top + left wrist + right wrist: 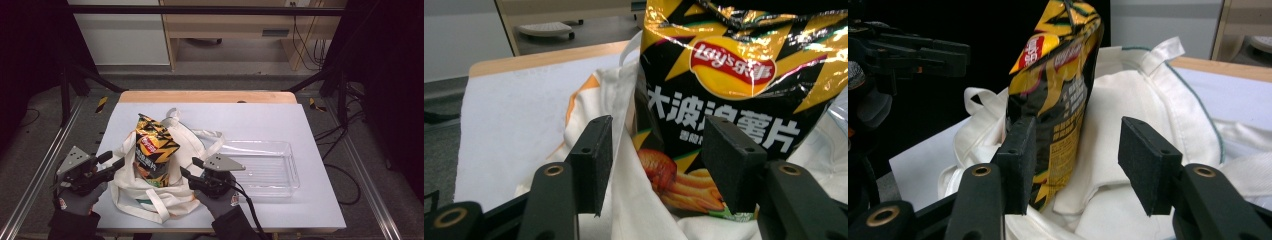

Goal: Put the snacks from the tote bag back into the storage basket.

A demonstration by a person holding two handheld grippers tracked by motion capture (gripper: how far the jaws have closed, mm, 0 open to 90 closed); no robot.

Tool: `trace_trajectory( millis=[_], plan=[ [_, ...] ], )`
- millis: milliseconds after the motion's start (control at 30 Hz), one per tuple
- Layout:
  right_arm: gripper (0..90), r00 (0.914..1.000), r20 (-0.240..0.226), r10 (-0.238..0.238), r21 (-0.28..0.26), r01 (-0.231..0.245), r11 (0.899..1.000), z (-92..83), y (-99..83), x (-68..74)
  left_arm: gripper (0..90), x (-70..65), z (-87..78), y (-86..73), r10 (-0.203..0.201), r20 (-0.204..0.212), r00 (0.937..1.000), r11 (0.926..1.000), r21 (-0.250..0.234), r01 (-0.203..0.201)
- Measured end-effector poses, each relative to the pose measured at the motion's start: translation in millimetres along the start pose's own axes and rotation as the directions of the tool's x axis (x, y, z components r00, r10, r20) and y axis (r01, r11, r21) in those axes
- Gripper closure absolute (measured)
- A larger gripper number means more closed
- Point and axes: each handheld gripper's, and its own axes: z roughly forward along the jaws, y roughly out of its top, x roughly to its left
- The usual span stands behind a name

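Chip bag (152, 152) stands upright inside white tote bag (150, 192). Left gripper (111, 164) and right gripper (192, 170) flank it, jaws spread, holding nothing. Packing appears done; tray (270, 170) empty.

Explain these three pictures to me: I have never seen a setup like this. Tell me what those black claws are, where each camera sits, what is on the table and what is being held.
No robot here: a person in grey gloves holds a hand-operated claw in each hand. The high view looks down on the table from above; the left claw is at its left, the right claw near the middle. The other two pictures come from cameras riding on each claw, looking along its two black jaws.

On the white cloth lie a cream tote bag and an empty clear plastic tray. A black and yellow chip bag stands upright in the tote's mouth.

Both claws are open, one on each side of the tote, and nothing is gripped.
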Motion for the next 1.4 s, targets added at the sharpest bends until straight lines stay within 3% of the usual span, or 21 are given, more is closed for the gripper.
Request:
trace_trajectory(
  millis=[467, 800, 1000, 1400],
  plan=[
    [47.3, 1.0000, 0.006, -0.005, -0.025, 0.006, 1.000, -7.5, 26.0, -3.3, 44.6, 1.9, 2.3, 32.4, -0.002, -0.011, 0.9999, 0.9980, -0.063, 0.001],
    [47.6, 1.0000, -0.006, -0.004, -0.038, 0.004, 0.999, -7.5, 40.0, -2.8, 44.7, -4.3, 19.9, 55.3, 0.005, -0.006, 1.0000, 0.9968, -0.079, -0.005],
    [47.9, 0.9999, -0.016, -0.005, -0.036, 0.004, 0.999, -5.0, 44.7, 0.0, 45.1, -8.9, 29.7, 62.2, 0.016, -0.014, 0.9998, 0.9968, -0.078, -0.017],
    [49.0, 0.9999, -0.015, 0.007, -0.002, -0.007, 1.000, 14.1, 47.6, 1.7, 48.6, -3.3, 55.7, 70.0, 0.006, -0.025, 0.9997, 0.9976, -0.069, -0.008]
  ],
)
